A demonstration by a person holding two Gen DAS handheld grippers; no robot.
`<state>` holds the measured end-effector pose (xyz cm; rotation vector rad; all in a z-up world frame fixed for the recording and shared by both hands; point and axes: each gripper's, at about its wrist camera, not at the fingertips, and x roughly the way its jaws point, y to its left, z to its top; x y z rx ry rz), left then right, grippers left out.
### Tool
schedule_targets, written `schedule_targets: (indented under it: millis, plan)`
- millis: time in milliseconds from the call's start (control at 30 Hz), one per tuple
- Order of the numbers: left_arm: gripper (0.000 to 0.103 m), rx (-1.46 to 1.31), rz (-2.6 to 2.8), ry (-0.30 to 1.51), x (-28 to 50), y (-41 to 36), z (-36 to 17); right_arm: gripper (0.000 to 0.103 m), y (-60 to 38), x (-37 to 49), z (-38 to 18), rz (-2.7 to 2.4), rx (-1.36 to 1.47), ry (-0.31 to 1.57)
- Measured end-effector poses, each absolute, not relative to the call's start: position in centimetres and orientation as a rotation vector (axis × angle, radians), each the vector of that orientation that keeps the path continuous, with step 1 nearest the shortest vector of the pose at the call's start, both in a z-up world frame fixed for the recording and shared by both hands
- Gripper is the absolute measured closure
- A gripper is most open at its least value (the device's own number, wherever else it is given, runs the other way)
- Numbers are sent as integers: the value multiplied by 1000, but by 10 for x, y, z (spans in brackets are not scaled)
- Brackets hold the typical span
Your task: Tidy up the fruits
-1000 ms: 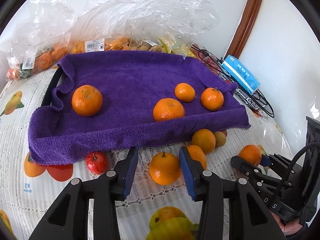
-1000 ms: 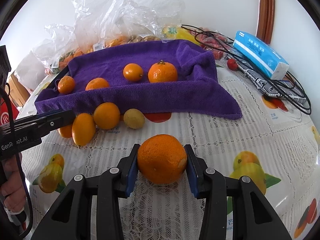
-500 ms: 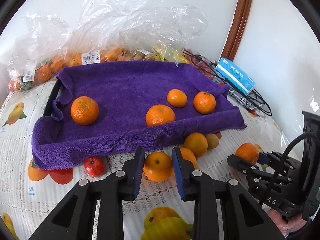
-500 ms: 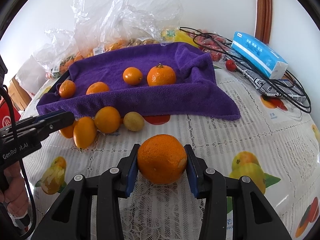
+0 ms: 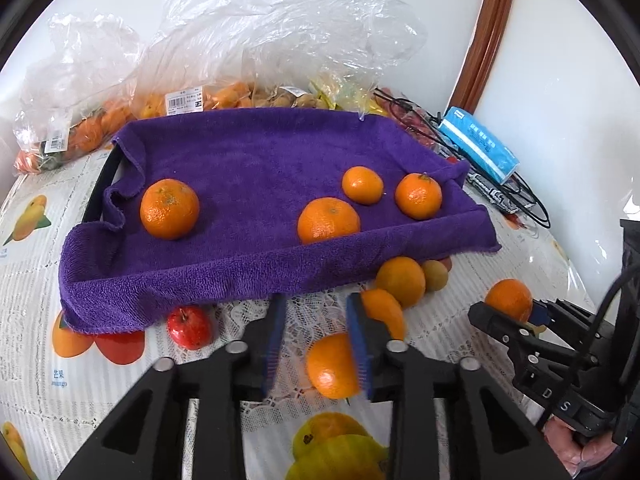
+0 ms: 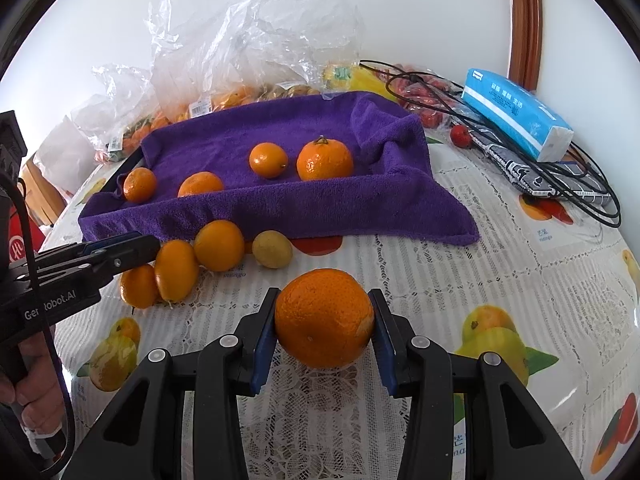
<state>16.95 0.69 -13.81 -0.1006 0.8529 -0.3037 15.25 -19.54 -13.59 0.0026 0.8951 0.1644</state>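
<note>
A purple towel [image 5: 248, 160] drapes a dark tray and carries several oranges [image 5: 170, 208]. My left gripper [image 5: 316, 304] hovers just before the towel's near edge and its jaws are opening. A blurred orange [image 5: 330, 364] lies low between them against the right finger, with a gap on its left side. More loose fruit lies to the right: a round orange [image 5: 400, 280], a long orange [image 5: 382, 312] and a yellowish fruit [image 5: 436, 276]. A small red apple [image 5: 189, 322] lies to the left. My right gripper [image 6: 324, 300] is shut on a big orange [image 6: 324, 320] above the tablecloth.
Clear plastic bags of fruit [image 5: 192, 92] are heaped behind the towel. A blue tissue pack [image 6: 516, 114] and tangled black cables [image 6: 560, 176] lie at the right rear. A hand [image 6: 28, 396] holds the left gripper's handle. The lace cloth has printed fruit pictures [image 6: 492, 344].
The left jaws narrowed around a loose orange, then spread again. That orange now sits lower and nearer the camera, against the right finger. The right gripper kept its orange and stayed put.
</note>
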Motion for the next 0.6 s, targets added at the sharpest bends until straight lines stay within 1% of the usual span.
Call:
schedule_targets:
  millis: [33,167,200,233,267,300,333,367,600]
  plan:
    - [59,-105,-304,861,171,7,-140,60,-195,152,-136,167,3,895]
    - [58,-138,-314,876,174,9,-145,60,-192,152,-137,175,-4,895]
    - [60,-128,-313,868,173,7,-145,60,-191,152,-138,176,-6,896]
    - [67,-115,-312,856,171,6,-144,60,-191,152,-138,177,-5,897]
    - [76,-102,-315,841,169,4,-142,60,-192,152,-138,178,-2,898]
    - [81,-92,-318,831,167,3,-141,60,-192,152,-137,177,3,896]
    - [89,-83,-320,823,166,2,-139,60,-193,152,-137,176,8,895]
    - [92,-78,-322,817,165,2,-138,60,-194,152,-137,175,11,895]
    - [94,-98,-343,835,167,5,-137,60,-195,154,-138,174,16,904]
